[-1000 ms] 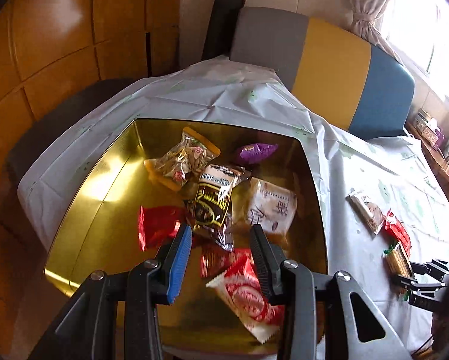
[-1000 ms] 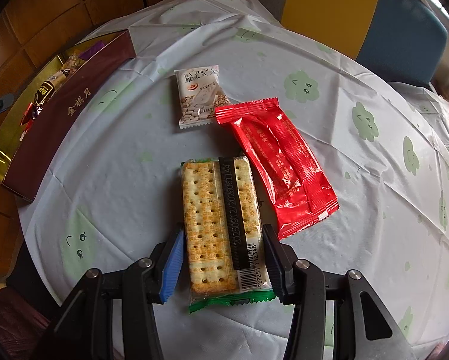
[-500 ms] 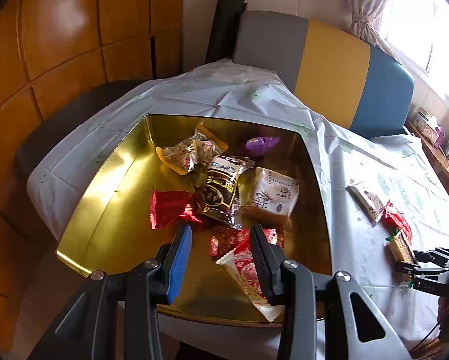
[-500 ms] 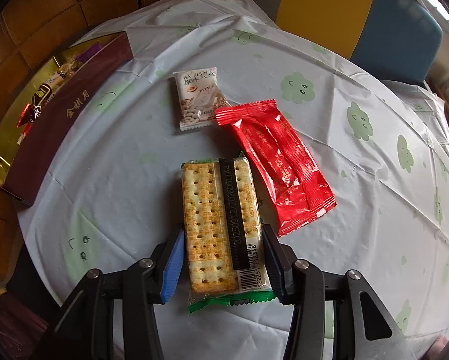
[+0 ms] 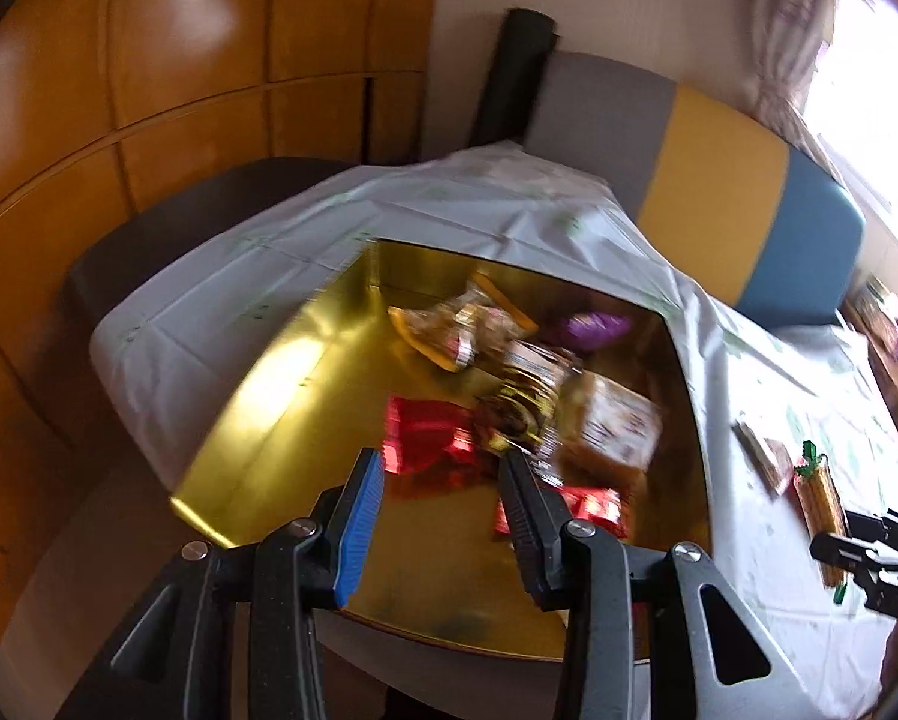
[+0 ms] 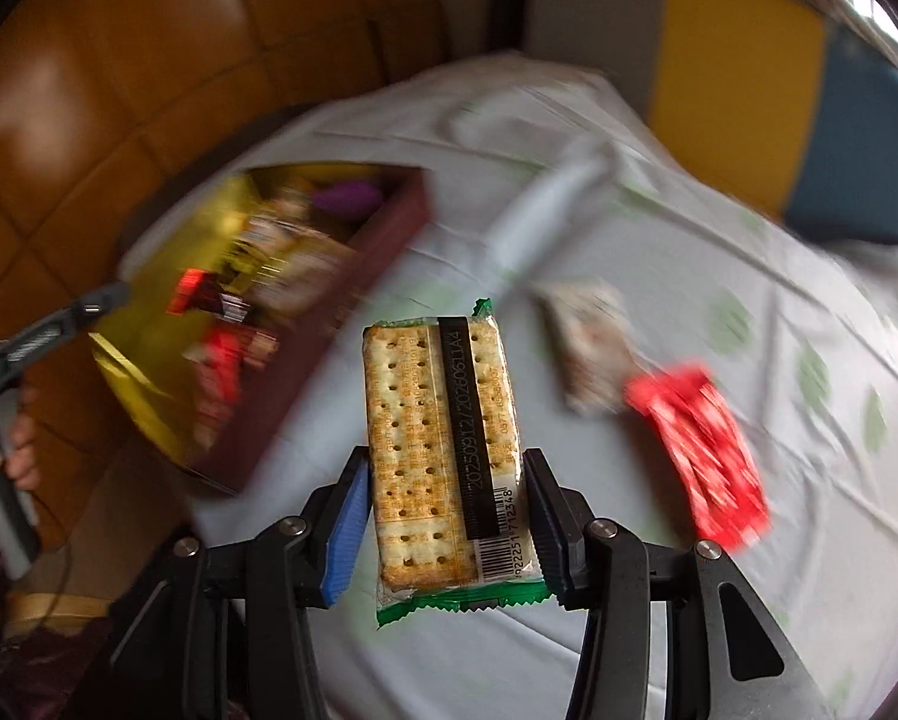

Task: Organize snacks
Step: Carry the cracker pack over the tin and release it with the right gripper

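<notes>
Table (image 6: 718, 570) w/ pale cloth carries the gold snack box (image 6: 149, 384) at its left edge. Cracker pack (image 6: 443, 450) sits lengthwise btwn the right tongs (image 6: 446, 516), both pads pinching its sides, lifted off the cloth. Left tongs (image 5: 443, 498) spread, empty, over the box.

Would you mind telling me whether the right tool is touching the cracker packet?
Touching. In the right wrist view, the right tool has both pads pressed against the long sides of the cracker packet, holding it above the tablecloth.
</notes>
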